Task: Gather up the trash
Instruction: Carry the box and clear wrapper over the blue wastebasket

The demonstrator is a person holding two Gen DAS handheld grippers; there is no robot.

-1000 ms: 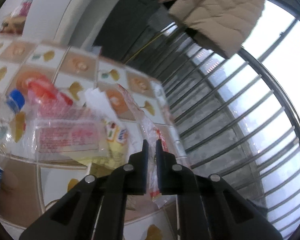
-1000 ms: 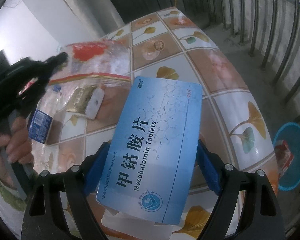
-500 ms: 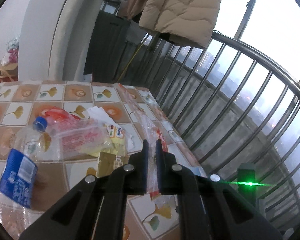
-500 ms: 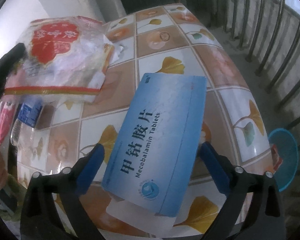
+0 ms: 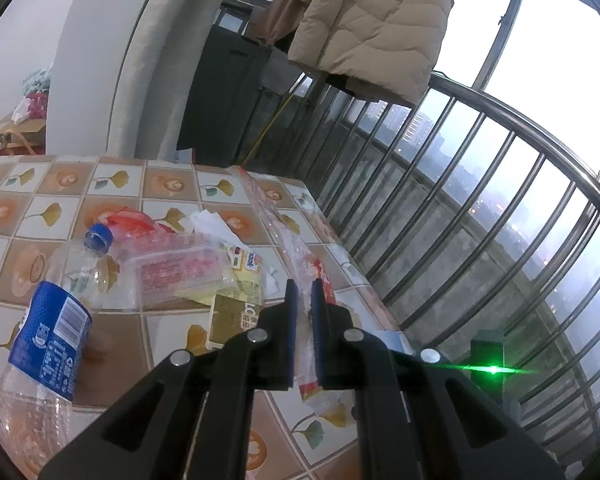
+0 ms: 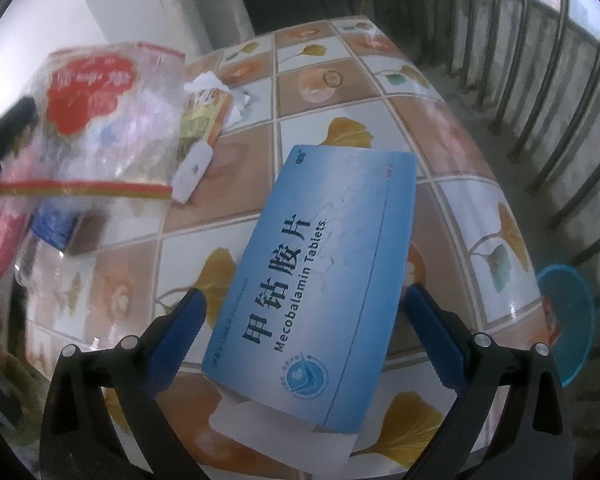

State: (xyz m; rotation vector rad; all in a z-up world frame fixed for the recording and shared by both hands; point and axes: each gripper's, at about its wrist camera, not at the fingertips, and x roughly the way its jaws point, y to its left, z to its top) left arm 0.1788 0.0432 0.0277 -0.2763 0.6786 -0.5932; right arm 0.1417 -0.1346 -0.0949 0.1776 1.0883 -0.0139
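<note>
in the left wrist view our left gripper (image 5: 304, 292) sits low centre, its jaws pinched on a clear bag (image 5: 300, 264) with red print that stands up between the pads and trails toward the upper middle of the frame. left of it on the tiled table (image 5: 172, 184) lie a crushed bottle (image 5: 48, 320) with a blue label and cap, a clear wrapper (image 5: 176, 272) with red lettering, a gold packet (image 5: 232, 320) and some crumpled white paper (image 5: 212, 224). a railing (image 5: 480, 208) fills the right half and a beige jacket (image 5: 372, 24) hangs at the top.

in the right wrist view our right gripper (image 6: 304, 332) stands wide at the bottom of the frame; its jaws have just been opening, and the blue box (image 6: 324, 272) lies flat on the table between them, the pads clear of its sides. the bag shows again at the upper left (image 6: 100, 120), blurred. a blue bin (image 6: 572, 320) sits on the floor at the right edge, beside the table corner.
</note>
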